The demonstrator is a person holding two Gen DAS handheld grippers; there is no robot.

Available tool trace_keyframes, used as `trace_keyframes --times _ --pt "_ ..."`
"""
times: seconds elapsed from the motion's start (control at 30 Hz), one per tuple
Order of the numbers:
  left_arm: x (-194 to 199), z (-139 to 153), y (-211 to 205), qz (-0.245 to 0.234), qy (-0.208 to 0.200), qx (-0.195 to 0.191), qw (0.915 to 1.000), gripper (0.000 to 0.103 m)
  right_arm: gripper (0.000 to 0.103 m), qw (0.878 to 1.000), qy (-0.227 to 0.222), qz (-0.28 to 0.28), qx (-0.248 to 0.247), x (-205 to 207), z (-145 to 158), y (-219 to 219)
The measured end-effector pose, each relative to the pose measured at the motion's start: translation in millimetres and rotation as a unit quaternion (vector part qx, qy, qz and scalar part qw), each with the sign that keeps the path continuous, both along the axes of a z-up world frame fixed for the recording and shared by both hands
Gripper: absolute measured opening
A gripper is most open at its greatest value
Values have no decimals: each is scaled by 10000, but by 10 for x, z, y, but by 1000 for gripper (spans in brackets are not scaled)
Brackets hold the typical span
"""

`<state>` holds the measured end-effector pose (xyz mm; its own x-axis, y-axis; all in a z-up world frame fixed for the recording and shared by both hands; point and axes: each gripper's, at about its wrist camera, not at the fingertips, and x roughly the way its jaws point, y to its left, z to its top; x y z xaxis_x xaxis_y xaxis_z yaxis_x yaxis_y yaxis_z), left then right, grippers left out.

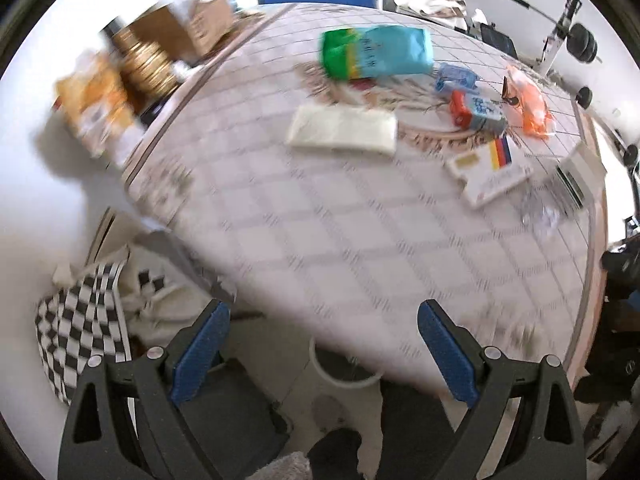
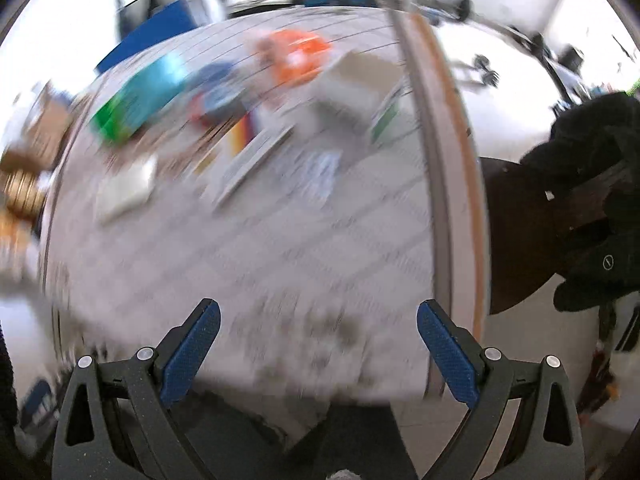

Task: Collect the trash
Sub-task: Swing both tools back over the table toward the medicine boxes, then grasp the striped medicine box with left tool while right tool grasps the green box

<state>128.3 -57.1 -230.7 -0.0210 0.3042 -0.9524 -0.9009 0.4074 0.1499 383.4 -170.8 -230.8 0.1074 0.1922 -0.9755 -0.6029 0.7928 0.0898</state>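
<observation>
Trash lies on a table with a checked cloth point(image 1: 320, 220). In the left wrist view I see a green and teal packet point(image 1: 376, 52), a white flat packet point(image 1: 342, 130), a red and blue carton point(image 1: 476, 110), an orange wrapper point(image 1: 528, 100), a white card box point(image 1: 490, 172) and crumpled clear plastic point(image 1: 544, 212). My left gripper point(image 1: 324, 348) is open and empty at the table's near edge. My right gripper point(image 2: 318, 352) is open and empty above the near part of the table. The right wrist view is blurred; the teal packet point(image 2: 140, 96) and orange wrapper point(image 2: 296, 56) show.
A white bucket point(image 1: 344, 368) stands on the floor under the near edge. A checkered bag point(image 1: 80, 320) lies lower left. Cardboard boxes point(image 1: 192, 20) and a gold tin point(image 1: 144, 64) sit at the far left. A dark chair with black clothing point(image 2: 580, 208) stands to the right.
</observation>
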Motion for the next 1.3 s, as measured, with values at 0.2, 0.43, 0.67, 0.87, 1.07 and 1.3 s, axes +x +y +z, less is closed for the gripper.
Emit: trace_keyframes --times 0.2,0.43,0.67,0.87,1.07,1.3 --pt "1061 -662 610 -689 1101 186 9914 97 100 9939 314 -1051 -119 1162 -399 587" --pt "1676 -1125 1048 -1432 1727 209 9743 97 103 9859 970 -1363 -10 1639 -875 1139" --pt "2093 -1083 966 -2382 1204 -462 9626 97 103 9888 1052 -1052 -91 1689 -979 1257" --pt "2485 -1249 674 -3546 1266 -876 9222 97 87 9951 847 -450 -239 1705 -828 1096" --pt "2747 -1384 644 -3949 1239 -1369 9000 95 87 9954 808 -190 -476 1792 -797 866" --pt "2848 -1412 739 -3876 1019 -1636 9014 83 90 9945 903 -238 -474 1883 -806 786"
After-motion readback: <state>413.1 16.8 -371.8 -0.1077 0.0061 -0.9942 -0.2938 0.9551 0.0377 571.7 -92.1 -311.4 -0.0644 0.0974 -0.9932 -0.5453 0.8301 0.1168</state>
